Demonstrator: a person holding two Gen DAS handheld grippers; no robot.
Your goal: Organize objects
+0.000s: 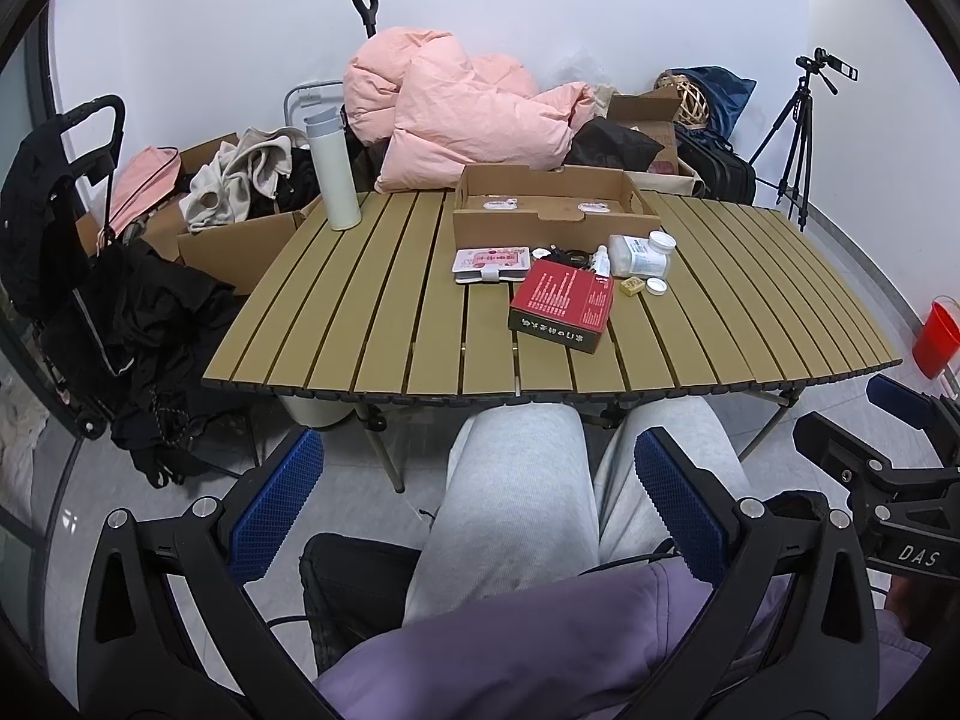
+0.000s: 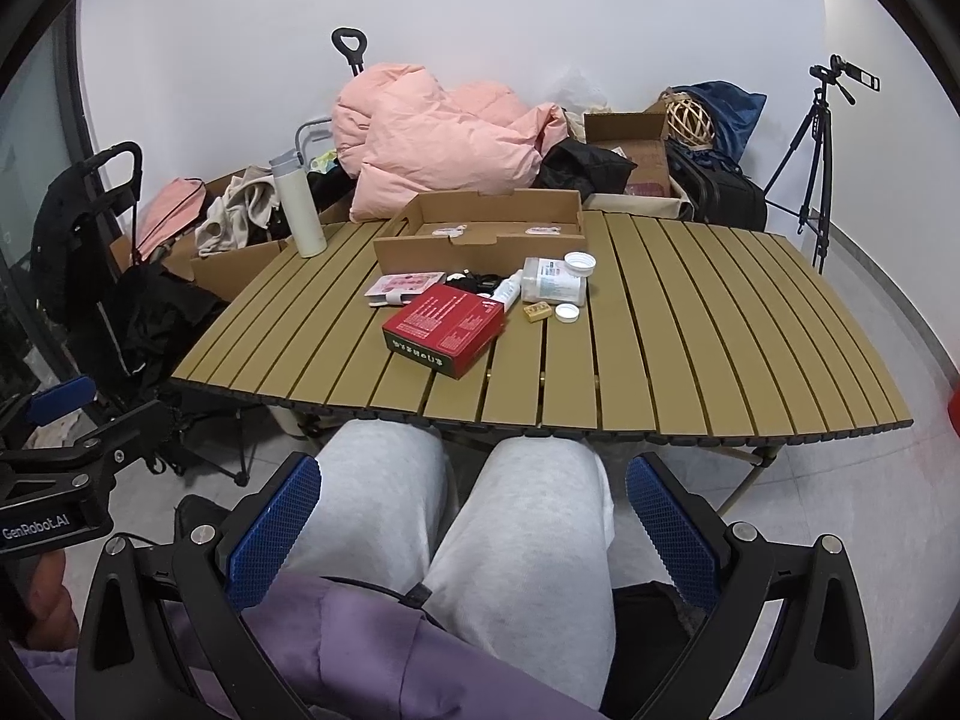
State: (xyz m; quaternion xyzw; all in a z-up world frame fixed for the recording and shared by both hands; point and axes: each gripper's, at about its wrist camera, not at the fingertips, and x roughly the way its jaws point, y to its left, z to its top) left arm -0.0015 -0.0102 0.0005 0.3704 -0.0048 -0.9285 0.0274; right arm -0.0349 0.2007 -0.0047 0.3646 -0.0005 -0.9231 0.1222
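A slatted tan table (image 1: 372,324) (image 2: 690,348) holds an open cardboard box (image 1: 552,207) (image 2: 480,228), a red box (image 1: 564,306) (image 2: 447,324), a pink case (image 1: 492,264) (image 2: 399,288), a white pill bottle on its side (image 1: 642,255) (image 2: 552,282), a small dropper bottle (image 1: 602,261) (image 2: 507,291), a loose white cap (image 1: 655,286) (image 2: 567,312), a small yellow block (image 1: 630,286) (image 2: 536,312) and black cables (image 1: 567,255). My left gripper (image 1: 477,510) and right gripper (image 2: 474,516) are open and empty, held over the person's lap, short of the table.
A white thermos (image 1: 333,177) (image 2: 297,207) stands at the table's far left. Behind it lie a pink duvet (image 1: 456,114), boxes of clothes (image 1: 240,180) and bags. A tripod (image 1: 798,138) stands at right, a red bucket (image 1: 933,339) on the floor.
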